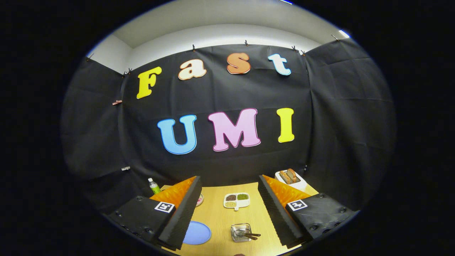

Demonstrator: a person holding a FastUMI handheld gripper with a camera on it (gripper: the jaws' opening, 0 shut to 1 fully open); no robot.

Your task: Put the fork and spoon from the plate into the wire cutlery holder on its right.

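My gripper (228,180) is open and held high above the wooden table (220,217), with nothing between its fingers. Down on the table between the fingers stands the small square cutlery holder (240,232). Brown-handled cutlery (251,235) rests in it, the handles sticking out to its right; I cannot tell fork from spoon at this size. To the holder's left lies the round blue plate (197,233), partly hidden behind my left finger (179,213). The part of the plate that shows is bare.
A white divided dish (236,200) with grains lies farther back, mid-table. A white toaster (290,179) with bread stands at the back right, a green bottle (153,186) at the back left. A pinkish dish (200,200) peeks out beside my left finger.
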